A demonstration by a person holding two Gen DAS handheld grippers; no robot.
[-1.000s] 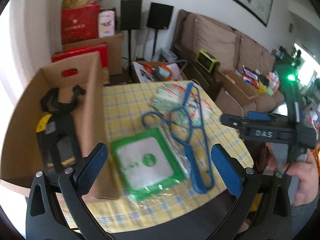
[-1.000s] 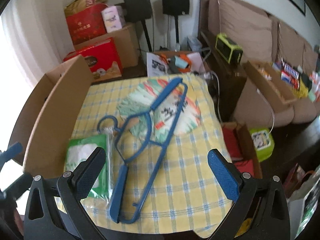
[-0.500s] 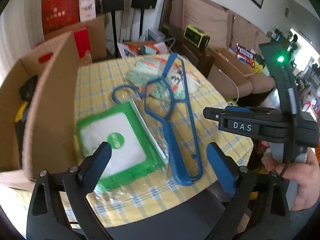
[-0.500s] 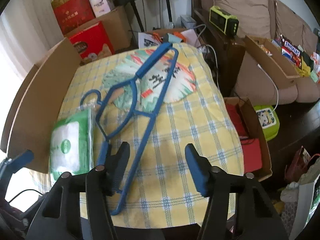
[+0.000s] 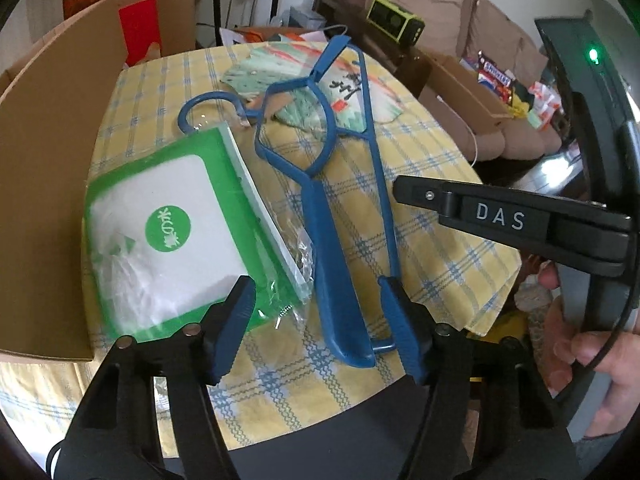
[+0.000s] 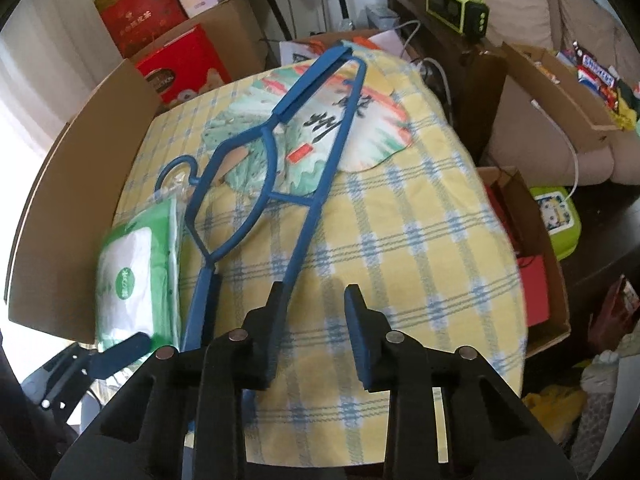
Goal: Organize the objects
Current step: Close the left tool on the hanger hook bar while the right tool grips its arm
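Above the blue hanger [image 5: 340,264] on the table [image 6: 420,248], left gripper [image 5: 320,312] closing round its wide end, apparently not yet touching, right gripper [image 6: 316,316] narrowing, empty.

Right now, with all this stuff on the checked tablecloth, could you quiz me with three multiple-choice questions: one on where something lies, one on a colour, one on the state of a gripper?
1. Where does the green packet lie?
A. between the cardboard box and the hanger
B. on the paper fan
C. inside the box

2. What colour is the hanger?
A. red
B. blue
C. white

3. How does the left gripper stand?
A. clamped on the packet
B. shut on nothing
C. jaws apart, the hanger's wide end between them, gripping nothing

Answers:
1. A: the packet sits beside the cardboard box wall, with the hanger on its other side.
2. B: the whole frame is blue.
3. C: its jaws have just been closing, yet gaps show beside the hanger's end.
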